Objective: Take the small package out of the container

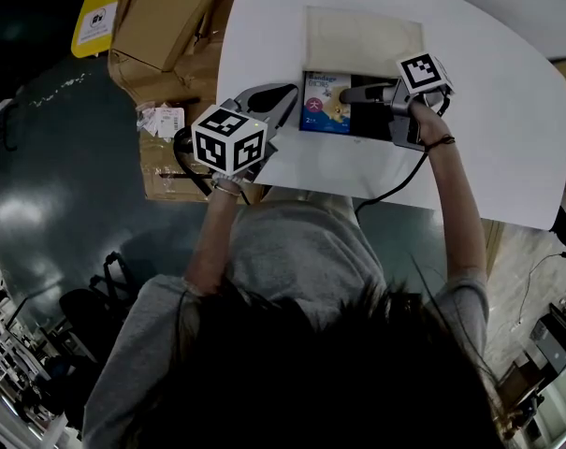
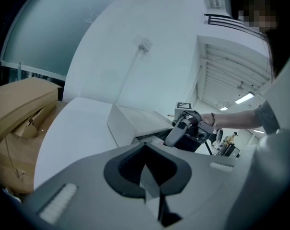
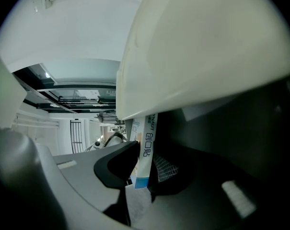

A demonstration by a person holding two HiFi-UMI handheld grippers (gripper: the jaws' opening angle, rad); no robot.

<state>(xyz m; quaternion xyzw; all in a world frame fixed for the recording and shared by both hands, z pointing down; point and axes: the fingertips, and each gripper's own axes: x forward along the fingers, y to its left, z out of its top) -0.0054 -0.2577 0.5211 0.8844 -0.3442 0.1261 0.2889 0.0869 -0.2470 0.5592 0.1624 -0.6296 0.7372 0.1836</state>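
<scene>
An open box (image 1: 379,127) with a dark inside lies on the white table (image 1: 507,92), its pale lid (image 1: 362,40) folded back. The small blue package (image 1: 325,104) stands at the box's left end. My right gripper (image 1: 346,94) reaches into the box from the right. In the right gripper view the package (image 3: 145,145) sits edge-on in the right gripper (image 3: 144,169), both pads pressed on it. My left gripper (image 1: 284,103) hovers just left of the box, shut and holding nothing. The left gripper (image 2: 152,186) looks towards the box (image 2: 135,123) and the other tool (image 2: 176,133).
Cardboard boxes (image 1: 166,17) and a yellow tag (image 1: 97,21) lie on the dark floor left of the table. A black cable (image 1: 395,185) runs from the right tool over the table's near edge. The person's body is close against that edge.
</scene>
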